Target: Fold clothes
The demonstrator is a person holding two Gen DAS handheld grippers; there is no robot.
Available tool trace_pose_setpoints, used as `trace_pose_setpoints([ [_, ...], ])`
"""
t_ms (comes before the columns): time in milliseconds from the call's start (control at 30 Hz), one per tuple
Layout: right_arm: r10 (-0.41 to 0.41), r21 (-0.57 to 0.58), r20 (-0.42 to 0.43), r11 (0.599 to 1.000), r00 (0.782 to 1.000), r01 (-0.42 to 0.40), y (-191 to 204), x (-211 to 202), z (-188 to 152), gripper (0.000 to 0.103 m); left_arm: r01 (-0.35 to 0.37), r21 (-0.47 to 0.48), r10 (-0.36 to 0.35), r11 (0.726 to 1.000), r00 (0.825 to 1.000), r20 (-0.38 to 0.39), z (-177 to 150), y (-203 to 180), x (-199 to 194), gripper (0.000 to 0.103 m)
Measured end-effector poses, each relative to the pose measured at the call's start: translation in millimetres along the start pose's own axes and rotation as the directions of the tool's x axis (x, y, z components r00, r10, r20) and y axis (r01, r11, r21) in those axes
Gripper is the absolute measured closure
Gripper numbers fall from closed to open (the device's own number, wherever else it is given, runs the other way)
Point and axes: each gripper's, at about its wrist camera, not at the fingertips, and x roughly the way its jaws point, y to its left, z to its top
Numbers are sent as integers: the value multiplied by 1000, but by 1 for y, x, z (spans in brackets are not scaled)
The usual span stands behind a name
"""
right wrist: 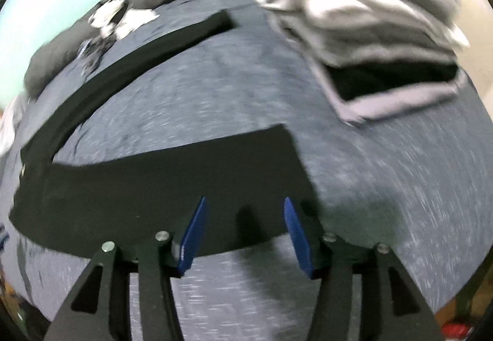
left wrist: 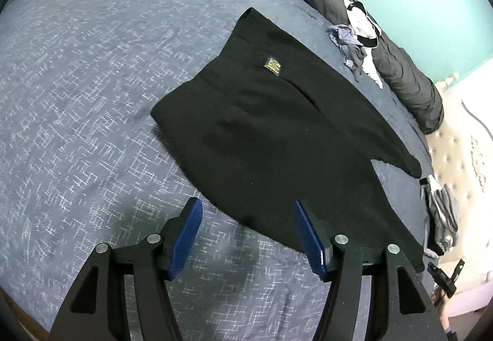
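Bed (left wrist: 92, 79): covered by a blue-grey spread with a pale flecked weave.
Black garment (left wrist: 262, 131): spread flat near the middle, a small gold label on it (two legs show in the right wrist view).
Dark bolster (left wrist: 400, 70): along the far right edge.
Loose clothes (left wrist: 354, 45): crumpled against the bolster.
Folded stack (right wrist: 385, 42): grey and white pieces, at the right, apart from the garment.
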Motion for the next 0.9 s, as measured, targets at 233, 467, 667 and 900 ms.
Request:
trace_pose_setpoints([
  [233,-47,53,-40,997,998,49,-24,11,-4,44,0,-26,0,1000,1000,-29,-5,12,4,38],
  [467,-31,159,-66,986,997,42,-50,24,-9,42,12,-73,-15,997,999,-39,-7,26,5,38],
  [667,27,169,-68,985,997,-15,-44,26,-9,42,33,-101,-37,994,999,-33,0,31,14,38],
  [900,-11,135,-103,991,995,25,-35,32,-7,59,31,-140,-34,990,999,-23,12,42,29,38],
])
